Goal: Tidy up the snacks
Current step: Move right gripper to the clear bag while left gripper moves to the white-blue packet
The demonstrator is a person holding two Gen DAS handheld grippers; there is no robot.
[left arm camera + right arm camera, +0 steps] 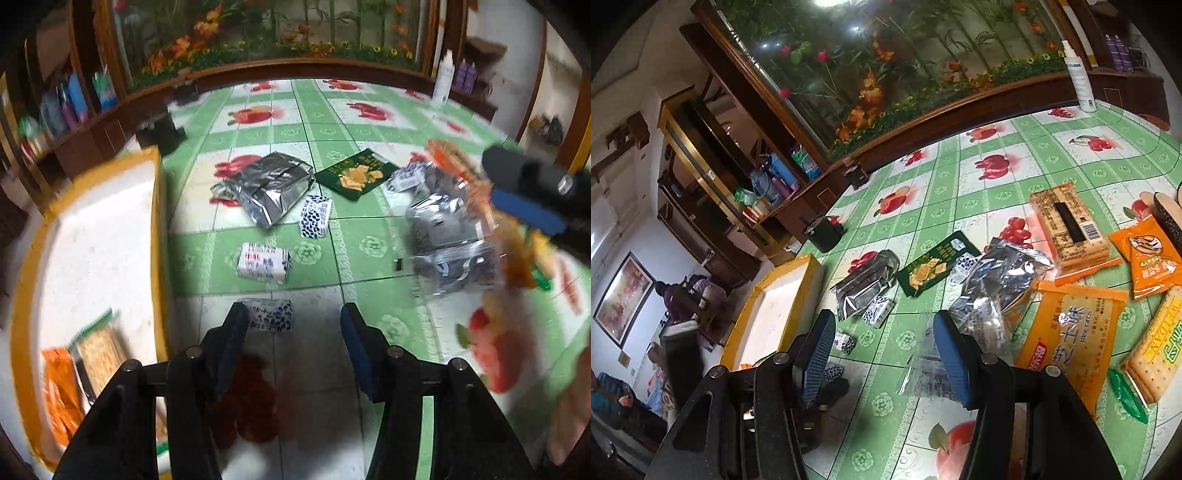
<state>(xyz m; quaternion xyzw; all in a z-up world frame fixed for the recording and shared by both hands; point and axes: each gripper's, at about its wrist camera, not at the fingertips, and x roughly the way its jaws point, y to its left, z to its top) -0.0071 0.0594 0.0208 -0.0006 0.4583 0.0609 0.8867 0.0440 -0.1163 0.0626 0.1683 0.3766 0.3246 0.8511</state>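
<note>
Low in the left wrist view, our left gripper (293, 325) stands partly open with nothing pressed between its pads; a small blue-patterned packet (271, 314) lies just beyond its left finger on the green fruit-print tablecloth (354, 251). At the left edge sits the yellow-rimmed white tray (110, 236), holding an orange packet (61, 391) and a cracker pack (99, 354) in its near corner. Further up lie a white packet (264, 262), a silver foil bag (273, 188) and a dark green cracker pouch (356, 173). At the right, our right gripper (524, 192) carries a blurred clear bag (454, 236); in the right wrist view that bag (934, 365) hangs at its right finger, jaws (884, 347) half open.
</note>
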